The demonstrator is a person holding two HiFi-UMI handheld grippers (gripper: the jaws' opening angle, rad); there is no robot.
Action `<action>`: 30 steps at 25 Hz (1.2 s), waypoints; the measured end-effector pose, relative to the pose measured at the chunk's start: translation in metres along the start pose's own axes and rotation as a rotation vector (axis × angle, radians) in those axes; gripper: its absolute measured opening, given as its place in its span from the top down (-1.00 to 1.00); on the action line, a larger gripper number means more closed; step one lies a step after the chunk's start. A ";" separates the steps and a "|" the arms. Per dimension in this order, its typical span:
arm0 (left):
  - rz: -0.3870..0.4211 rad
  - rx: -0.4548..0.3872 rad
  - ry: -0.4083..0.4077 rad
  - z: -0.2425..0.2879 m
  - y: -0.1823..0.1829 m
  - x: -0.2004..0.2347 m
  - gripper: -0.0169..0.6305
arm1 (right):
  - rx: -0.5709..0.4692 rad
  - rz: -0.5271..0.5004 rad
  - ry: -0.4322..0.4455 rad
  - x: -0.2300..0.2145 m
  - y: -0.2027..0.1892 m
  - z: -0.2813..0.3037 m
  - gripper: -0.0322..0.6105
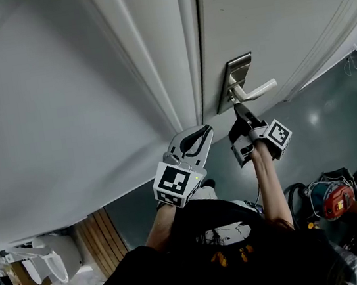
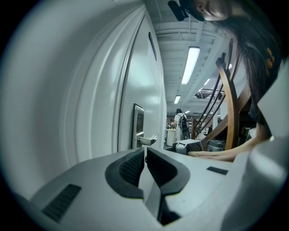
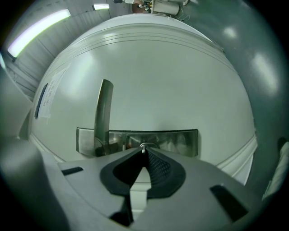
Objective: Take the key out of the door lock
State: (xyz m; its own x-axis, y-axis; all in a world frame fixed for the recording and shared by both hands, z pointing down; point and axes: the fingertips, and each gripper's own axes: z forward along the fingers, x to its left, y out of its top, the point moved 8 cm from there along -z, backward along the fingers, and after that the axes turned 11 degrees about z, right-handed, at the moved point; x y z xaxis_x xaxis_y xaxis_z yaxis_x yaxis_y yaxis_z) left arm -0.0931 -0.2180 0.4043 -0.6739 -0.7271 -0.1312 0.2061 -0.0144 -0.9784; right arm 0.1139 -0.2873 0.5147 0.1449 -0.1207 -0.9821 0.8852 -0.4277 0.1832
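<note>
In the head view I see a white toilet (image 1: 47,261) at eight o'clock with a cardboard box (image 1: 22,278) just beside it, and a red machine (image 1: 330,199) at four o'clock. In the left gripper view, a ceiling light (image 2: 189,65) sits at one o'clock.

A workshop-like hall: white door (image 1: 265,12), strip ceiling lights (image 2: 190,63), wooden stair rail (image 2: 231,108), red floor machine (image 1: 333,200).

The door (image 1: 266,19) is plain white; its lock plate (image 1: 239,69) and lever (image 1: 258,89) are brushed silver. The left hand-held gripper (image 1: 206,129) and right hand-held gripper (image 1: 239,108) are pale grey with black pads and black-and-white square-marker cubes. The key (image 3: 143,147) is silver and the floor (image 1: 323,130) dull grey-green.
</note>
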 end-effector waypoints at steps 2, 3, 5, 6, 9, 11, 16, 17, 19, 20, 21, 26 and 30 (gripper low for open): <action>-0.003 0.002 -0.006 0.001 -0.001 0.000 0.88 | -0.003 0.003 0.009 -0.001 -0.002 -0.016 0.84; -0.003 0.004 -0.010 0.002 -0.001 0.000 0.88 | -0.001 -0.003 0.008 -0.003 -0.003 -0.026 0.84; -0.003 0.004 -0.019 0.005 -0.003 0.000 0.88 | 0.001 -0.016 -0.004 -0.009 -0.005 -0.045 0.84; -0.002 0.005 -0.025 0.007 -0.003 -0.001 0.88 | -0.003 -0.019 -0.009 -0.013 -0.005 -0.052 0.84; 0.002 -0.001 -0.053 0.013 -0.001 -0.009 0.88 | -0.024 -0.023 -0.015 -0.020 -0.003 -0.071 0.84; 0.005 -0.006 -0.073 0.017 0.000 -0.015 0.88 | -0.031 -0.044 -0.011 -0.019 -0.001 -0.080 0.84; 0.020 -0.009 -0.105 0.017 0.005 -0.036 0.88 | -0.027 -0.113 0.003 -0.007 -0.002 -0.102 0.84; 0.023 -0.009 -0.109 0.016 0.006 -0.040 0.87 | -0.027 -0.124 0.007 -0.005 -0.002 -0.107 0.84; 0.029 -0.011 -0.113 0.015 0.009 -0.048 0.88 | -0.029 -0.145 0.016 -0.001 -0.003 -0.118 0.84; 0.032 -0.012 -0.115 0.014 0.010 -0.052 0.88 | -0.029 -0.151 0.022 0.001 -0.003 -0.123 0.84; 0.034 -0.013 -0.117 0.013 0.011 -0.057 0.88 | -0.030 -0.156 0.027 0.003 -0.004 -0.129 0.84; 0.038 -0.012 -0.121 0.007 0.015 -0.084 0.88 | -0.028 -0.210 0.039 0.012 -0.004 -0.162 0.84; 0.042 -0.016 -0.121 0.001 0.018 -0.110 0.88 | -0.025 -0.233 0.057 0.019 -0.004 -0.191 0.84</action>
State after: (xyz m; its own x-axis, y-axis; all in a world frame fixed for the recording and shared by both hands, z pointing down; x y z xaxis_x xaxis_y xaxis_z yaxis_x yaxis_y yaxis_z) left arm -0.0148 -0.1390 0.4009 -0.5743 -0.8043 -0.1527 0.2203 0.0277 -0.9750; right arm 0.1972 -0.1169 0.4869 -0.0404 0.0301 -0.9987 0.9081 -0.4159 -0.0492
